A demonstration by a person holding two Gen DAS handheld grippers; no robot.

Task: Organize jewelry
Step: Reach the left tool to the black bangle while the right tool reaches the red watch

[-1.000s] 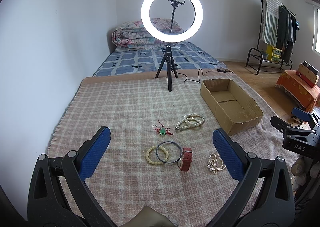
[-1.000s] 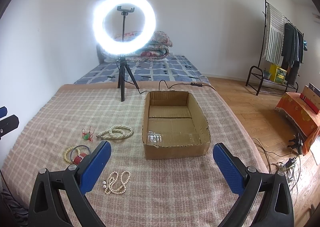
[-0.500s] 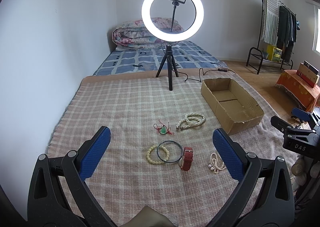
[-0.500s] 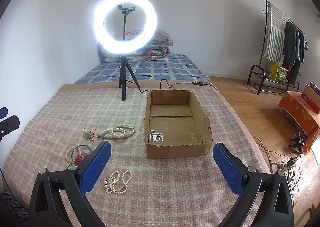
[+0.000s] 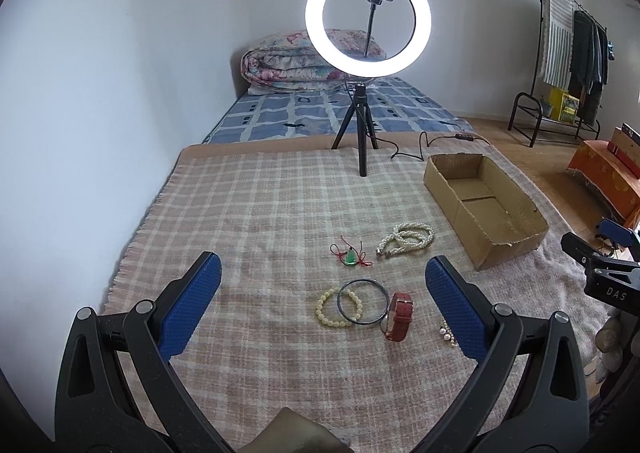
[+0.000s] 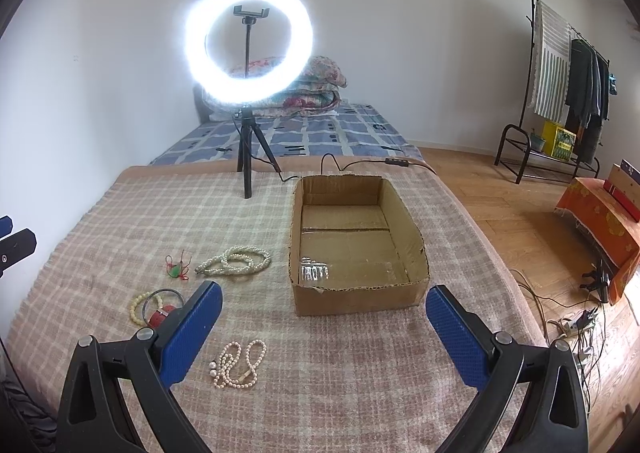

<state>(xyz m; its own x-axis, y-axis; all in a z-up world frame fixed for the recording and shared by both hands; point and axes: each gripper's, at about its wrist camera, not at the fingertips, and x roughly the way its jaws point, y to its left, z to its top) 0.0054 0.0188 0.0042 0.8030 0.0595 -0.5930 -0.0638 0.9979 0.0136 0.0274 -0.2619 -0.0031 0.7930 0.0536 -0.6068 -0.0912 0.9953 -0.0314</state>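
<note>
Jewelry lies on a plaid blanket (image 5: pixel 260 213): a coiled pearl necklace (image 5: pixel 406 240) (image 6: pixel 236 261), a green pendant on red cord (image 5: pixel 351 256) (image 6: pixel 176 268), a yellow bead bracelet (image 5: pixel 330 307), a dark bangle (image 5: pixel 363 302), a red-strap watch (image 5: pixel 400 316) and a small pearl strand (image 6: pixel 238 363). An empty cardboard box (image 5: pixel 486 209) (image 6: pixel 356 241) stands to the right. My left gripper (image 5: pixel 320 305) is open and empty above the bangle and bracelet. My right gripper (image 6: pixel 320 327) is open and empty, in front of the box.
A lit ring light on a tripod (image 5: pixel 366 93) (image 6: pixel 248 93) stands at the blanket's far edge, its cable trailing behind the box. A mattress with a folded quilt (image 5: pixel 304 65) lies beyond. A clothes rack (image 6: pixel 560 93) and wooden floor are at right.
Both grippers have shifted only slightly; the views drifted a little. The jewelry and the box have not moved.
</note>
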